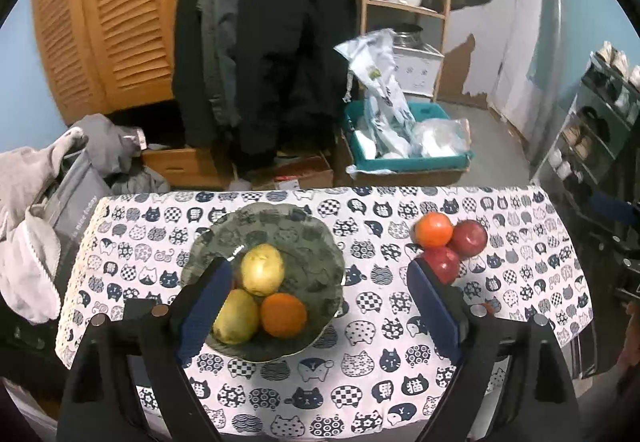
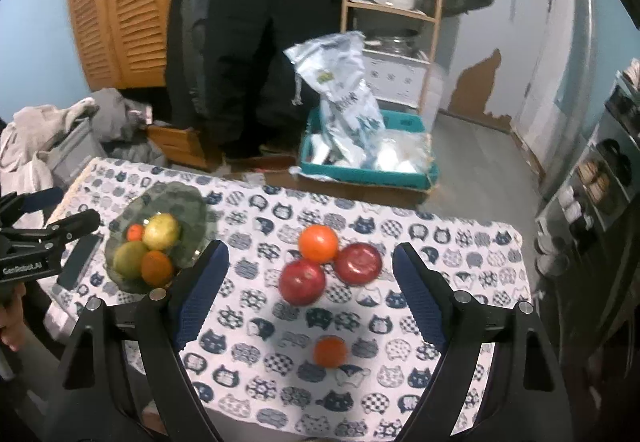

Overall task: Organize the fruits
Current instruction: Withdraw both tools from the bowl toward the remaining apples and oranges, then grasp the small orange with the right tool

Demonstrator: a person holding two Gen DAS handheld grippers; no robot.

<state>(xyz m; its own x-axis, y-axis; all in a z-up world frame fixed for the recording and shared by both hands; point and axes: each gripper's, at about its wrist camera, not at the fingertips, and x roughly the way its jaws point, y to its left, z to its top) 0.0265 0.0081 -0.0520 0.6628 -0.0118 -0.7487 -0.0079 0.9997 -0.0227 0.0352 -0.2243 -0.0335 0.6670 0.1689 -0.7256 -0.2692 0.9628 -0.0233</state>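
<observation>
with both grippers, left (image 1: 320,294) and right (image 2: 310,278), held wide open and empty, a between-picks step is judged: four fruits sit in the bowl (image 2: 192,202), four on the bench (image 2: 460,242) beside it, so the small orange (image 2: 330,351) must next be straddled.

The left gripper (image 1: 320,274) pointed steeply downward, jaws spread wide with nothing between the pads. The right gripper (image 2: 310,262) matched this pose, jaws wide and empty. A hand (image 2: 10,322) at 9 o'clock gripped the left handle.
</observation>
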